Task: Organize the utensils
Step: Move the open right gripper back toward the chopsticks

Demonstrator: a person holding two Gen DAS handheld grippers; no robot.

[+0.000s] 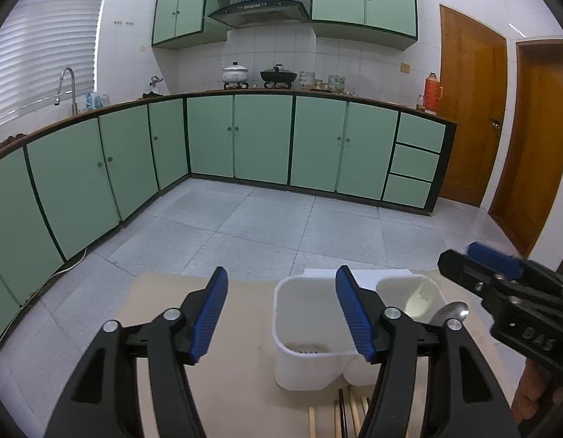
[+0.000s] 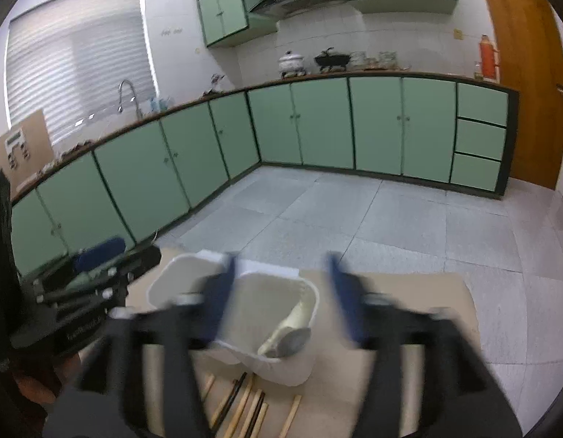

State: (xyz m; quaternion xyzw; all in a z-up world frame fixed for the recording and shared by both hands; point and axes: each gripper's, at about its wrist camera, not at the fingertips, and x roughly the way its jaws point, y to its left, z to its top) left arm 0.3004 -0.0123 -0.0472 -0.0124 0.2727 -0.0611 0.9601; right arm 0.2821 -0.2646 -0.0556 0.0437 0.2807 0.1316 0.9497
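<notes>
1. There's a white two-compartment utensil holder [image 1: 310, 332] sitting on a tan cardboard sheet [image 1: 237, 314] that's laid over the table, with the green kitchen cabinets [image 1: 263, 138] across the tiled floor behind it.
2. The left gripper [image 1: 281, 315] hangs just in front of the holder, blue pads spread wide with nothing between them. In its own view the right-hand pad overlaps the wall between the two compartments, but I can't tell if it actually touches.
3. The right gripper [image 2: 281, 295] is blurry in its own camera. Its jaws stand apart, and nothing is pinched. It sits right above the holder's right compartment [image 2: 278, 314].
4. Inside that right compartment there's a metal spoon [image 2: 294, 339] leaning bowl-up against the near wall, next to a white plastic utensil [image 2: 299, 314], looks like a fork from the left view. Neither one is touched by a pad.
5. The left compartment [image 1: 303, 310] looks empty apart from the drain holes at the bottom.
6. A bunch of chopsticks [image 2: 245, 401], mostly pale wood plus a couple of dark ones, lie loose on the cardboard just in front of the holder, on the near side.
7. From the left camera the right gripper shows up at the right edge, beside the holder.
</notes>
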